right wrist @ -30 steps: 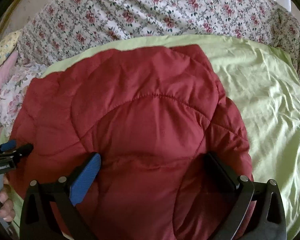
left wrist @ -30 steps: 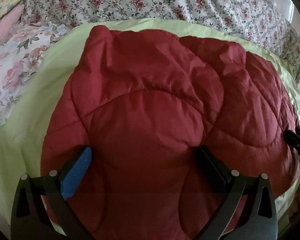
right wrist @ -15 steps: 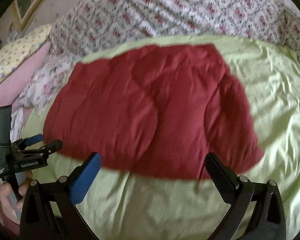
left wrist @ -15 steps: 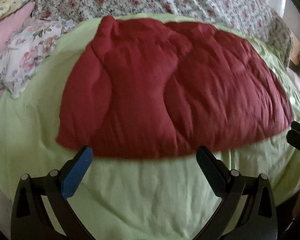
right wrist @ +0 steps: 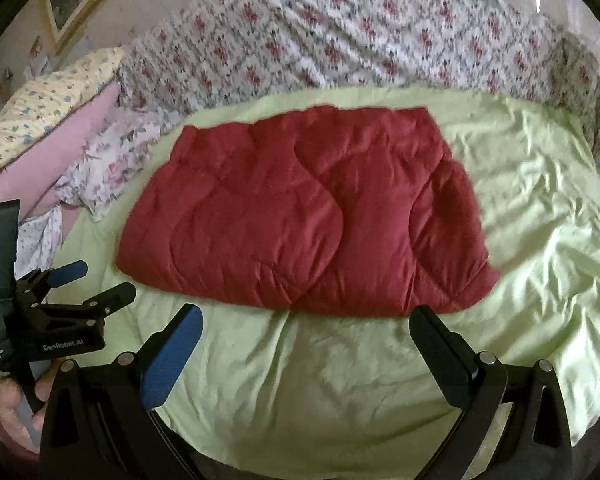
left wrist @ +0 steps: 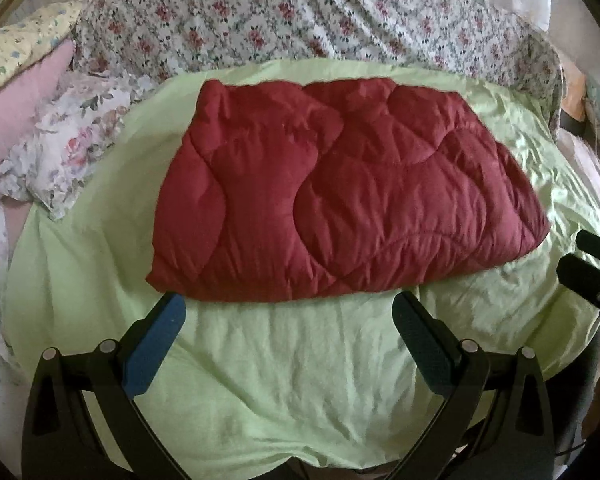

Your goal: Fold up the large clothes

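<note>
"GenRobot.AI" on left hand-held gripper (right wrist: 96,284) body.

Your right tool (left wrist: 592,264) is running off the frame edge; your hand (right wrist: 16,400) is sitting half-hidden; the floral cover (right wrist: 340,40) is blurring.

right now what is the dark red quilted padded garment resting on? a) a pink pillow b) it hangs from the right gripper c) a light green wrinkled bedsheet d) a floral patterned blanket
c: the dark red quilted padded garment lies folded flat on the light green wrinkled bedsheet, with green showing on all sides of it, and both the left gripper and right gripper are open and clear of it.
</note>
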